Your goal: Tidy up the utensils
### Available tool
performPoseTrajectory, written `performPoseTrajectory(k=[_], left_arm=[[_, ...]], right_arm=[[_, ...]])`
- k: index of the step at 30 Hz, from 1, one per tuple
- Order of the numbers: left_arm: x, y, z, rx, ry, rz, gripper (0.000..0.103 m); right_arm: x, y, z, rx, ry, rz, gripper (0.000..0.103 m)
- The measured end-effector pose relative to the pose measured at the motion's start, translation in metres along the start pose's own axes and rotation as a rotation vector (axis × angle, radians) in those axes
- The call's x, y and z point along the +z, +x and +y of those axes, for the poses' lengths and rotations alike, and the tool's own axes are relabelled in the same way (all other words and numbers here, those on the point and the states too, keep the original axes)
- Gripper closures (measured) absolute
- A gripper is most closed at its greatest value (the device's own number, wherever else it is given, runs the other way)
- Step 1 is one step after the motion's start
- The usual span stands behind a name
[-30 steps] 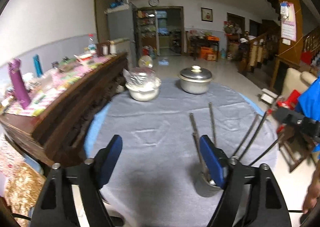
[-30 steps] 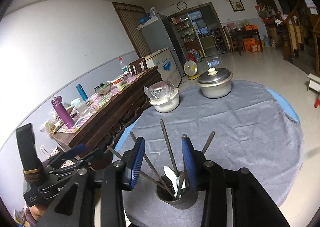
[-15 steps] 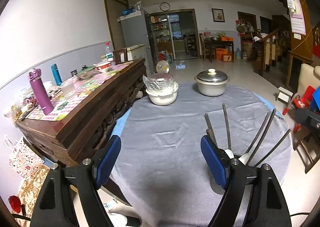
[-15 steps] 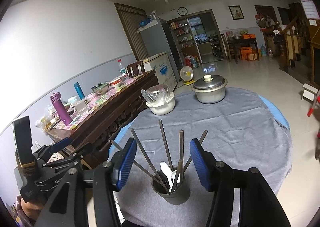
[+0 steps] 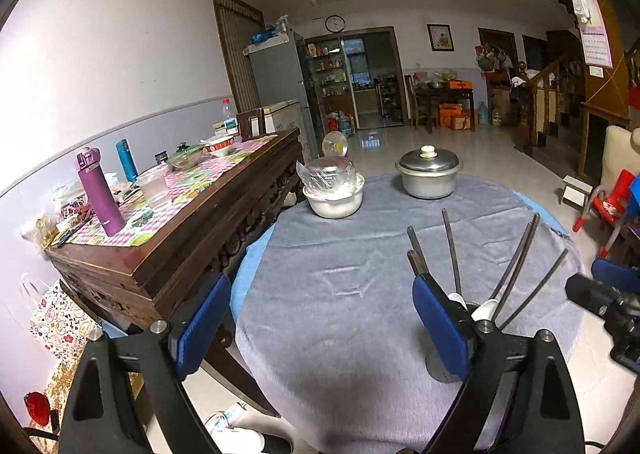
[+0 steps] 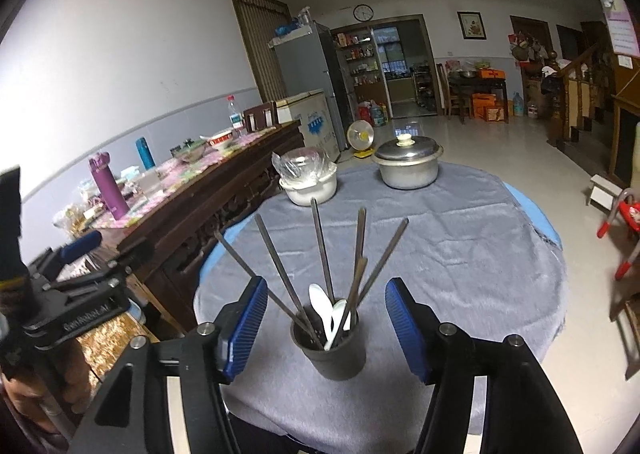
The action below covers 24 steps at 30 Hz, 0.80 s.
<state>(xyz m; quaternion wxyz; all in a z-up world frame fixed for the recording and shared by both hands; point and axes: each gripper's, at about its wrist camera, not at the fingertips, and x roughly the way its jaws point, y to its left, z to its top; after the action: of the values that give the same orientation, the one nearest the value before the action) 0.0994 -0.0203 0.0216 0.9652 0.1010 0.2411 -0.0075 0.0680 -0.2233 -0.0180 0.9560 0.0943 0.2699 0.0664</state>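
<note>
Right gripper [image 6: 326, 328] just widened, straddling utensil cup [image 6: 332, 350], untouched; left gripper [image 5: 320, 328] wide, empty.

A grey, matt, napped cloth [image 6: 440, 254] covers the table. The holder cup [image 6: 334, 354] looks dull dark metal, its chopsticks [image 6: 320, 246] brushed metal, its spoons [image 6: 322, 306] glossy white. The lidded pot [image 6: 408, 167] is shiny metal; the sideboard [image 5: 192, 238] is polished dark wood.

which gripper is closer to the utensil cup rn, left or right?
Right. The right gripper has the utensil cup centred between its open jaws, untouched. The left gripper sits off to the cup's left, the cup behind its right finger.
</note>
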Motion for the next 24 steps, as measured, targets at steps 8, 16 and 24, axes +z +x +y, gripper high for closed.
performPoseTrajectory(k=[8, 16, 24], left_arm=[[-0.008, -0.006, 0.003, 0.001, -0.021, 0.022, 0.011], [-0.015, -0.012, 0.007, 0.024, -0.025, 0.025, 0.011], [-0.02, -0.007, 0.015, 0.031, -0.05, 0.042, 0.011]], right_arm=[[-0.017, -0.007, 0.011, -0.043, -0.016, -0.006, 0.037], [-0.019, -0.012, 0.016, -0.076, 0.001, -0.022, 0.037], [-0.02, -0.006, 0.029, -0.063, -0.027, -0.004, 0.037]])
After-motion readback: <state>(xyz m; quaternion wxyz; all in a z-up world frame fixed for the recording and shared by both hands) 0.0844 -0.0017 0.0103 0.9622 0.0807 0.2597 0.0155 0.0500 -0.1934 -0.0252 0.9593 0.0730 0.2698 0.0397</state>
